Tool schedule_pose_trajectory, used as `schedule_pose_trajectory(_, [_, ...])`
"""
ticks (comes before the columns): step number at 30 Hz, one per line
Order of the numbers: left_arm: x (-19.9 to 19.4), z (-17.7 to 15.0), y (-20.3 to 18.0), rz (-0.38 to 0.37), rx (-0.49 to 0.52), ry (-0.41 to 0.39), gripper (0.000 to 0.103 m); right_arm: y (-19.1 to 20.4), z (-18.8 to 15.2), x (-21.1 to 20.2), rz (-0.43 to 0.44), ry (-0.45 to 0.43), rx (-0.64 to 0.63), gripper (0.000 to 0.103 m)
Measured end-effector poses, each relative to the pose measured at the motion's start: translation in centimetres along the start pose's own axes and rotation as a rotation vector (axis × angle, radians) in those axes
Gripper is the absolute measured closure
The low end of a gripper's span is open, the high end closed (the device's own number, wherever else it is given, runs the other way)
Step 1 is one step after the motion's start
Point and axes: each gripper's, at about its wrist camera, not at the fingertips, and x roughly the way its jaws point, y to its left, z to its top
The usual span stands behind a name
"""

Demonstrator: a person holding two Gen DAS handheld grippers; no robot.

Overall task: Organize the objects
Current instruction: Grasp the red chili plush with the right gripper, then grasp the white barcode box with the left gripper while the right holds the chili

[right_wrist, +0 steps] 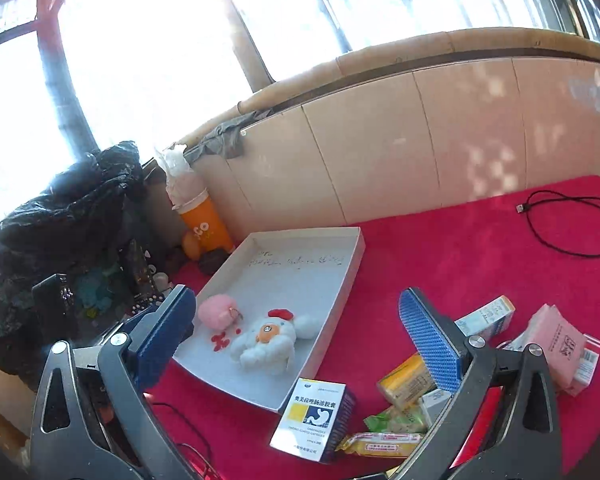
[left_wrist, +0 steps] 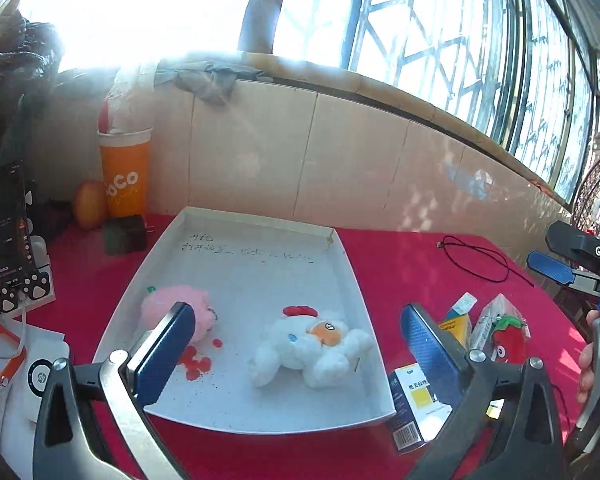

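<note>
A white tray (left_wrist: 260,280) (right_wrist: 296,280) lies on the red cloth, and in it are a pink plush (left_wrist: 172,308) (right_wrist: 218,312) and a white chicken plush (left_wrist: 308,344) (right_wrist: 268,340). My left gripper (left_wrist: 296,312) hovers over the tray's near end, open and holding nothing. My right gripper (right_wrist: 296,296) stands to the right of the tray, also open and holding nothing. One of its blue fingers (left_wrist: 550,267) shows at the right edge of the left wrist view. Right of the tray lie a medicine box (left_wrist: 410,404) (right_wrist: 316,420), a red chili plush (left_wrist: 508,344), a yellow packet (right_wrist: 404,384) and a pink tissue pack (right_wrist: 556,344).
An orange cup (left_wrist: 124,176) (right_wrist: 206,224) and a dark charger block (left_wrist: 124,234) stand behind the tray by the tiled wall. A black cable (left_wrist: 476,256) (right_wrist: 572,220) lies at the far right. A phone on a stand (left_wrist: 8,220) and a black bag (right_wrist: 60,220) are on the left.
</note>
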Motion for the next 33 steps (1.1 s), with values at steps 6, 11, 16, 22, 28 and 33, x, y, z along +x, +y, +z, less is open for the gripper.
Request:
schedule_pose_trajectory(6, [0.6,-3.3,-5.8,-0.126,0.068,0.086,0.000,-6.3,-1.3,-8.6,-0.200,-0.104,0.069,0.000])
schedule_pose_trajectory(11, [1.4,-5.9,-8.8,-0.148,0.130,0.170,0.000,-11.7,-4.8,-9.1,-0.277,0.032,0.192,0.000])
schedule_pose_trajectory(16, [2.2,-7.5,-9.7,-0.135,0.156,0.230,0.000,-14.3,-8.0,-6.8,-0.268,0.138,0.263,0.000])
schedule_pose_trajectory(22, [2.8,-7.1,-9.2,-0.126,0.132,0.233,0.000,-12.7,-6.6,-3.3,-0.297,0.148,0.117,0.000])
schedule_pose_trajectory(28, [4.0,-6.6,-10.2,-0.126,0.190,0.245,0.000,-11.7,-6.5,1.8,-0.358,0.246,0.054,0.007])
schedule_pose_trajectory(33, [4.4,-7.1,-10.8,-0.136,0.211,0.265,0.015,-12.2,-7.9,2.7,-0.354,0.280,0.076,0.051])
